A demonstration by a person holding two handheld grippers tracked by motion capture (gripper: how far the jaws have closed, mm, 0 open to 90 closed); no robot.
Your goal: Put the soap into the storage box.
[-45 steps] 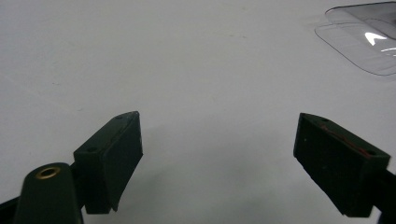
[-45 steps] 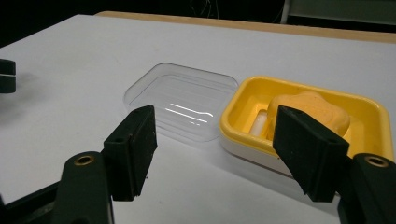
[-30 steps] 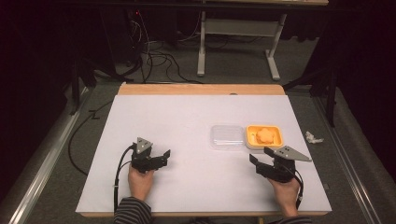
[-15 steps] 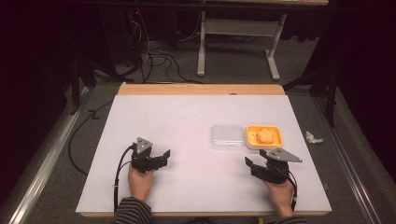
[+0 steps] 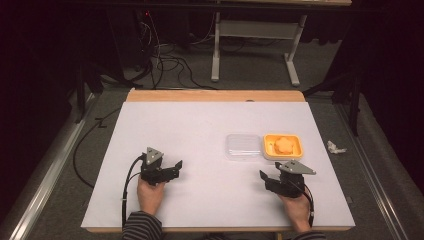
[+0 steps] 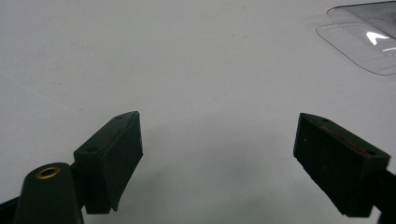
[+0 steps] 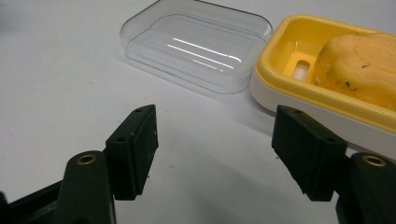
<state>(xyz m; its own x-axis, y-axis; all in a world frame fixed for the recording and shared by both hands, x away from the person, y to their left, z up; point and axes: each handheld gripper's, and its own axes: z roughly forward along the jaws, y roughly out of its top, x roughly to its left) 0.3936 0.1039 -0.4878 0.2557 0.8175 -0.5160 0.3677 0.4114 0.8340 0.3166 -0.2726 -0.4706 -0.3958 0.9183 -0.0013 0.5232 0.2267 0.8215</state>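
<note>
A yellow soap dish [image 5: 295, 150] holding an orange-yellow bar of soap [image 5: 283, 145] sits right of centre on the white table. Its clear plastic lid [image 5: 242, 146] lies just to its left, touching it. My right gripper [image 5: 263, 176] rests on the table just in front of them, open with nothing between its jaws. In the right gripper view the gripper [image 7: 215, 126] points at the gap between the lid [image 7: 198, 44] and the dish [image 7: 280, 65], with the soap [image 7: 359, 65] at the right. My left gripper [image 5: 176, 166] rests at the front left, open and empty [image 6: 219, 135]; the lid [image 6: 364, 42] shows far off.
The white sheet [image 5: 200, 130] covers the table, with a wooden strip [image 5: 215, 95] along the far edge. A crumpled white scrap [image 5: 335, 147] lies off the table's right side. Cables [image 5: 165, 65] and a desk frame [image 5: 250, 50] stand on the floor beyond.
My right gripper has shifted slightly to the left. The left gripper, dish and lid have not moved.
</note>
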